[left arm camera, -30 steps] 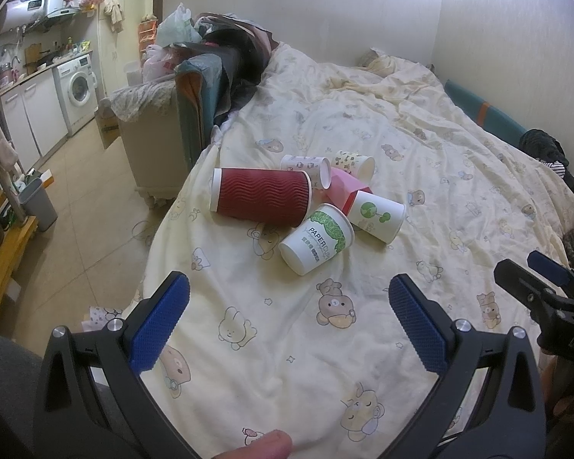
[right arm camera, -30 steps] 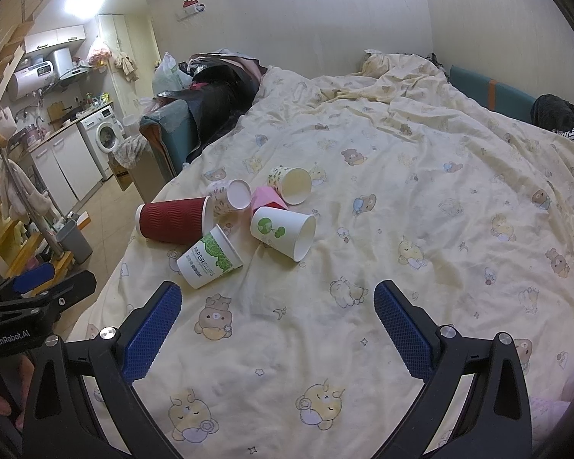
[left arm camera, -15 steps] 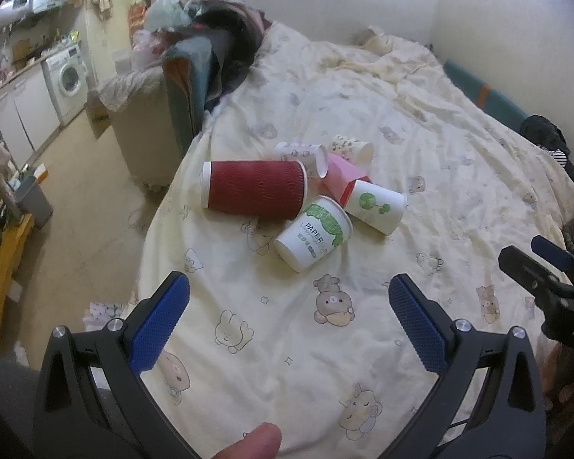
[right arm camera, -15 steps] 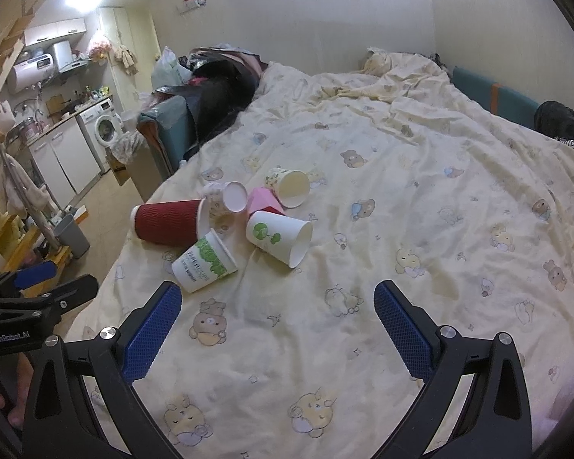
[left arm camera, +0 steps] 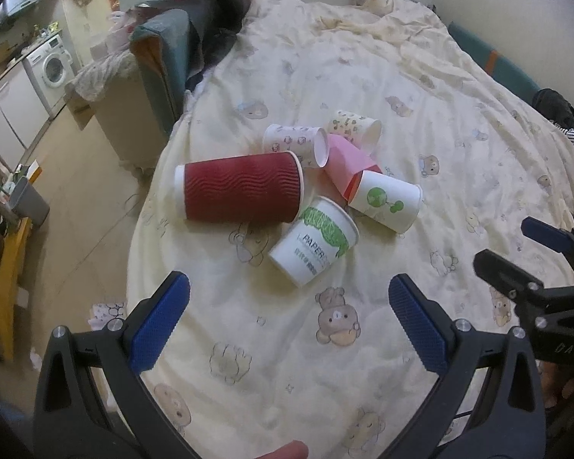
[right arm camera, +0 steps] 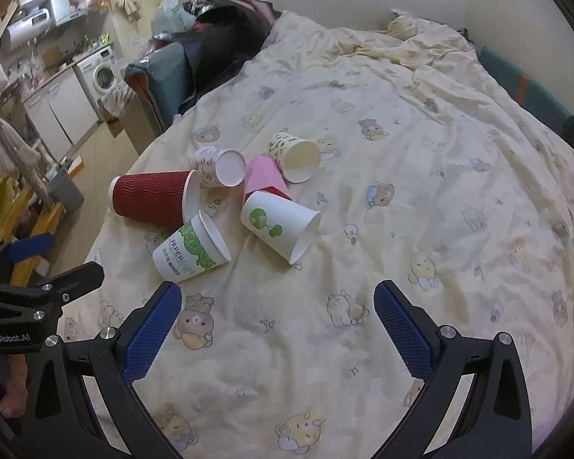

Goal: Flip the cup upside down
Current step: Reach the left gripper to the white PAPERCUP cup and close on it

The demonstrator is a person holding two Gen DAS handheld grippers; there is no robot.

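Note:
Several paper cups lie on their sides in a cluster on the bear-print bedspread [left arm camera: 287,344]. A large red ribbed cup [left arm camera: 241,187] [right arm camera: 149,199] is at the left. A white cup with green print [left arm camera: 313,246] [right arm camera: 189,248] is nearest. A white cup with a green tree [left arm camera: 384,201] [right arm camera: 279,225], a pink cup [left arm camera: 344,164] [right arm camera: 264,176] and two small patterned cups [left arm camera: 294,145] [left arm camera: 354,126] lie behind. My left gripper [left arm camera: 287,321] is open and empty just short of the cluster. My right gripper [right arm camera: 273,329] is open and empty, to the right of it.
The bed's left edge drops to a tiled floor [left arm camera: 76,199]. A teal cushion and dark clothes [left arm camera: 180,34] lie at the bed's far left. A washing machine [left arm camera: 53,69] and cabinets stand far left. A grey bin [left arm camera: 28,201] and a yellow stool [left arm camera: 4,267] stand on the floor.
Both grippers have moved forward toward the cups, which now look larger and closer. The cups have not moved. Both grippers stay open.

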